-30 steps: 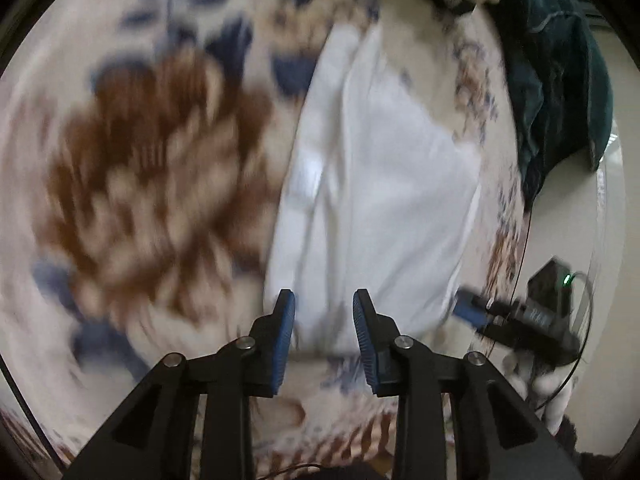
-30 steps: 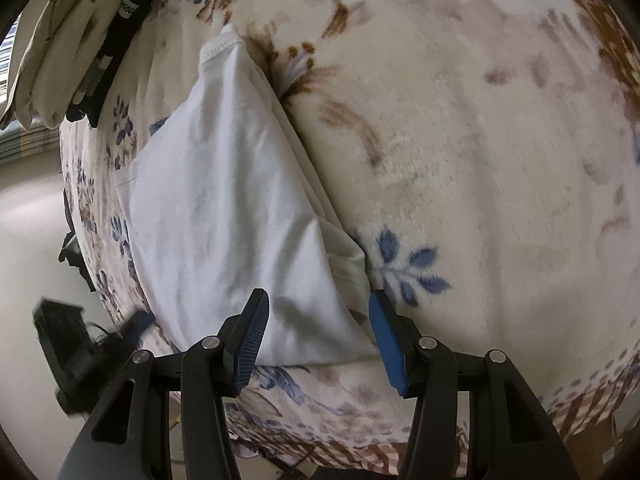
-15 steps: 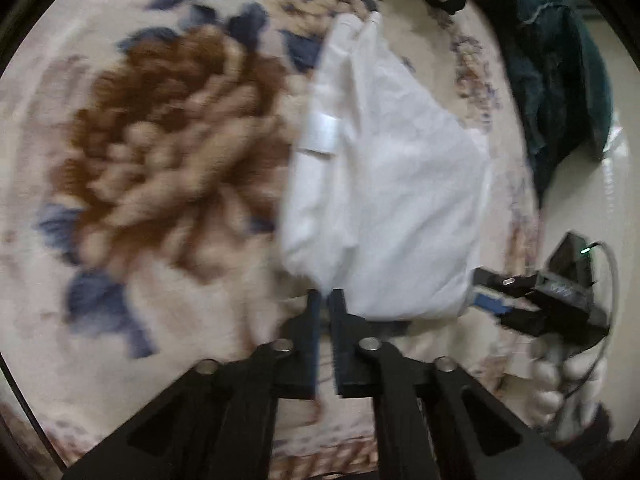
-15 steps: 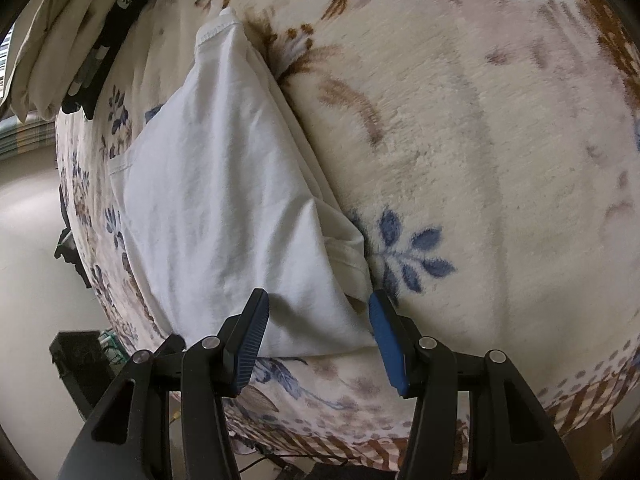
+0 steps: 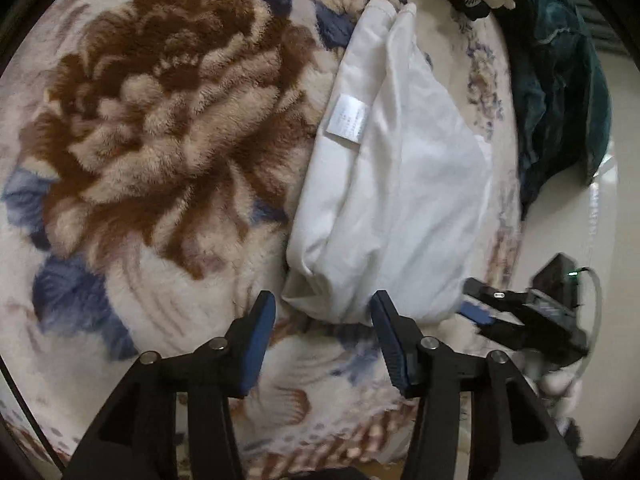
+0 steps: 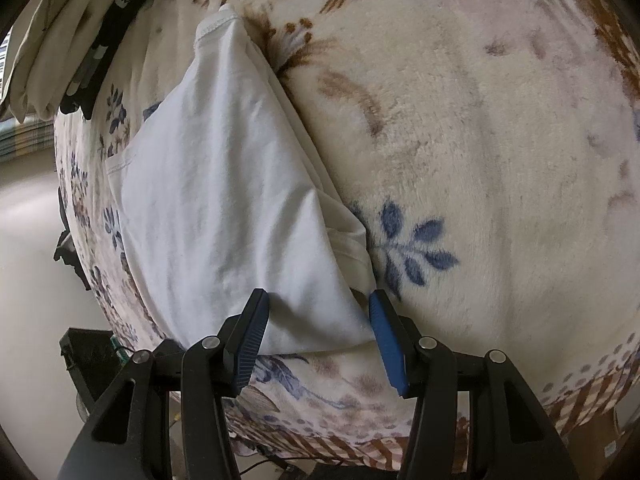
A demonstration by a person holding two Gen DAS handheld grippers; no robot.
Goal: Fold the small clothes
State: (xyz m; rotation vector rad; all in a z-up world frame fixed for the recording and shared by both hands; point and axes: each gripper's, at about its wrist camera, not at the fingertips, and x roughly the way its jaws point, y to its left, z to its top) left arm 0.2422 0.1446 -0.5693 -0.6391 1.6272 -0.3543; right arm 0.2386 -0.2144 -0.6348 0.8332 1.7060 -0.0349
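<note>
Left tongs (image 5: 323,314) reopened, white garment (image 5: 396,184) released

Under everything I see a plush fleece blanket (image 5: 168,300), cream with a big brown flower (image 5: 160,112) and blue leaves; on my right camera the same blanket (image 6: 500,160) shows a blue leaf sprig (image 6: 412,244) and a brown checked border along its near edge. At the far edge a beige cloth (image 6: 52,40) lies beside a black item (image 6: 116,12) with small white lettering I cannot read. A dark teal fabric (image 5: 560,92) hangs off the blanket's side towards a pale floor (image 6: 28,280). A black box (image 6: 86,354) sits low by the blanket's edge.
</note>
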